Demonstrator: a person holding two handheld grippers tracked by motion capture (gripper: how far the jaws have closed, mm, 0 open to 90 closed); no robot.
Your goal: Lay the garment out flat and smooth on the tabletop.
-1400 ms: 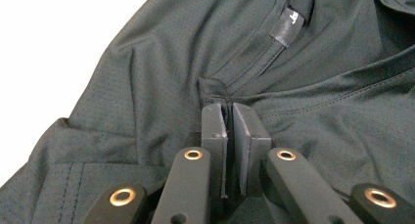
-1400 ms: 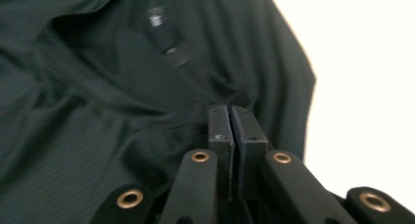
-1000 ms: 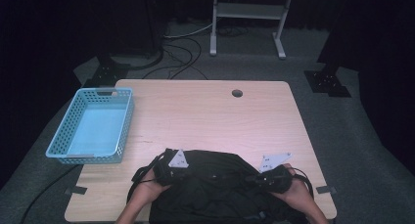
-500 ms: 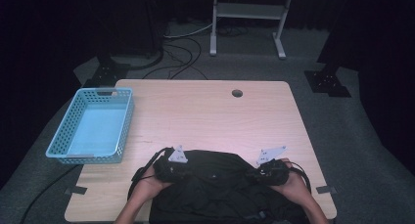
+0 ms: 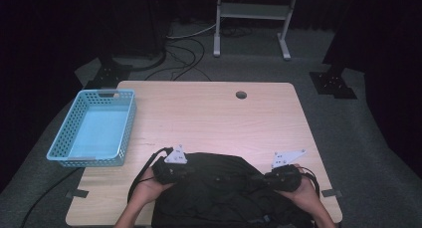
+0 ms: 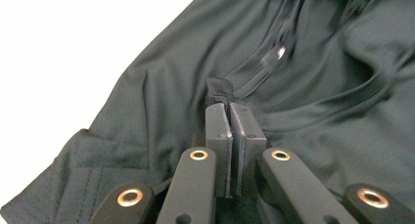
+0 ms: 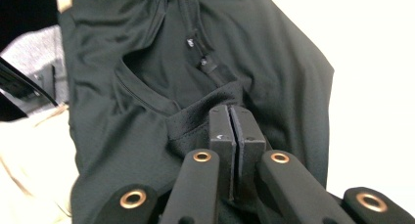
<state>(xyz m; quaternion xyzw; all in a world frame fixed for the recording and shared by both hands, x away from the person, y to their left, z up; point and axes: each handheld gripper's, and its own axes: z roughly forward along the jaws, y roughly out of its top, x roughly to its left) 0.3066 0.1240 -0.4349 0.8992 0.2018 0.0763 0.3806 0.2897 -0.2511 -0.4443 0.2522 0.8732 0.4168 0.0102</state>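
The black shirt [image 5: 224,193] lies crumpled at the near edge of the surface [image 5: 209,113], between my two hands. My left claw [image 6: 229,106] is clamped tight on a small fold of the shirt's fabric, which pokes up just past the pads; in the left gripper view the cloth spreads away from that pinch in soft wrinkles. My right claw [image 7: 230,109] is likewise closed on the shirt, biting a thicker mesh-like edge close to the neck opening, with the collar label just beyond it. Both claws have just opened a little and closed again on the cloth. From above, my left claw [image 5: 171,169] sits at the shirt's left side and my right claw [image 5: 278,178] at its right, each hand wrapped around its handle. A blue basket [image 5: 94,128] stands on the left part of the surface, well apart from the shirt. A small round hole [image 5: 241,94] marks the far side of the surface.
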